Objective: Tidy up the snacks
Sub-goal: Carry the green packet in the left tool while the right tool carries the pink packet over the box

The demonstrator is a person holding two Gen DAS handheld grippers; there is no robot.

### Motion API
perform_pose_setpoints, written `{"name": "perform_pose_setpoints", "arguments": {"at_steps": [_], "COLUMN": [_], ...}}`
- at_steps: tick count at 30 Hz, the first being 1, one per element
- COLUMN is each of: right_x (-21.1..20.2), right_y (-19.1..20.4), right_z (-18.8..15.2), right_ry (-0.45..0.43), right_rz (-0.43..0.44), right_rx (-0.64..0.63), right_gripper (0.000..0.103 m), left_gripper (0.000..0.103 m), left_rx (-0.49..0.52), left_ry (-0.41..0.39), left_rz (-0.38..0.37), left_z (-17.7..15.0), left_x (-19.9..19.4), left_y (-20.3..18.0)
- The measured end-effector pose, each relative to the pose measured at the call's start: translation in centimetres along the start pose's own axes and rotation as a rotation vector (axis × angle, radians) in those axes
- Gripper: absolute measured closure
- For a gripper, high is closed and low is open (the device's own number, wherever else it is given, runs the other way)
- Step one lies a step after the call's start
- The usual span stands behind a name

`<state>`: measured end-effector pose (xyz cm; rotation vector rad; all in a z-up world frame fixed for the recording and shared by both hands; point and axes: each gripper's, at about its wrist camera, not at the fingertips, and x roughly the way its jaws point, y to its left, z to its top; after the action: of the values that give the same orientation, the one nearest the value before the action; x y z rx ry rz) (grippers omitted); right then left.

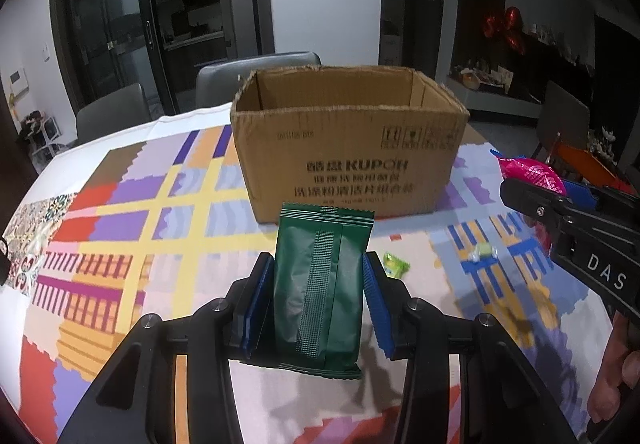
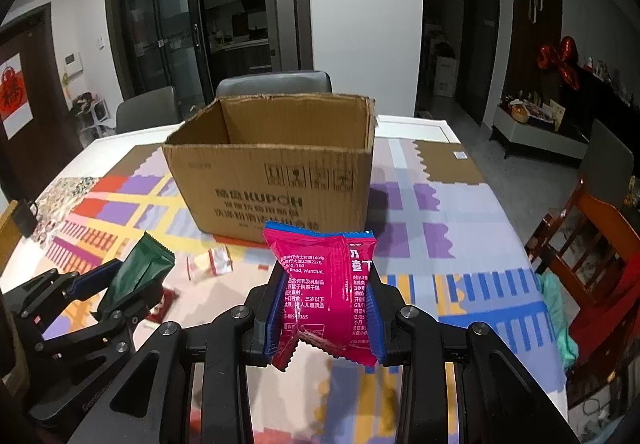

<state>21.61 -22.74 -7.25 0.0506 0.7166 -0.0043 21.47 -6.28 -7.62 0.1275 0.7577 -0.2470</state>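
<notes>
My left gripper (image 1: 318, 268) is shut on a dark green snack packet (image 1: 320, 284), held upright above the table, short of the open cardboard box (image 1: 352, 160). In the right wrist view my right gripper (image 2: 326, 276) is shut on a pink snack packet (image 2: 324, 284) with a blue top edge, also in front of the box (image 2: 272, 180). The left gripper with its green packet (image 2: 138, 272) shows at the lower left of that view. The right gripper's pink packet (image 1: 532, 174) shows at the right edge of the left wrist view. The box's inside floor is hidden.
A colourful patterned cloth (image 1: 140, 204) covers the table. Loose on it lie a green candy (image 1: 396, 266), a pale wrapped candy (image 1: 484, 253), a red-and-white wrapper (image 2: 212, 264) and a dark red packet (image 2: 164, 304). Grey chairs (image 2: 276, 82) stand behind the table; a red wooden chair (image 2: 592, 244) is at right.
</notes>
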Motion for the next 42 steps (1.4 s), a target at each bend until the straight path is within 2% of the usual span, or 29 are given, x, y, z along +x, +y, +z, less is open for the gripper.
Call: {"name": "perform_pose_setpoints", "arguments": {"at_steps": [31, 42], "right_x": [0.1, 0.9], "right_y": [0.4, 0.5], "right_z": [8.8, 10.9], "right_ry": [-0.135, -0.164], "right_rz": [0.02, 0.011], "right_rx": [-0.029, -0.022], "right_gripper": [0.067, 0.067], "left_gripper": [0.059, 0.059], "left_rx": [0.02, 0.001], "left_ry": [-0.131, -0.148], "left_rz": [0.025, 0.015], "left_z": [9.3, 11.5], "left_x": [-0.3, 0.9], "left_y": [1.4, 2.4]}}
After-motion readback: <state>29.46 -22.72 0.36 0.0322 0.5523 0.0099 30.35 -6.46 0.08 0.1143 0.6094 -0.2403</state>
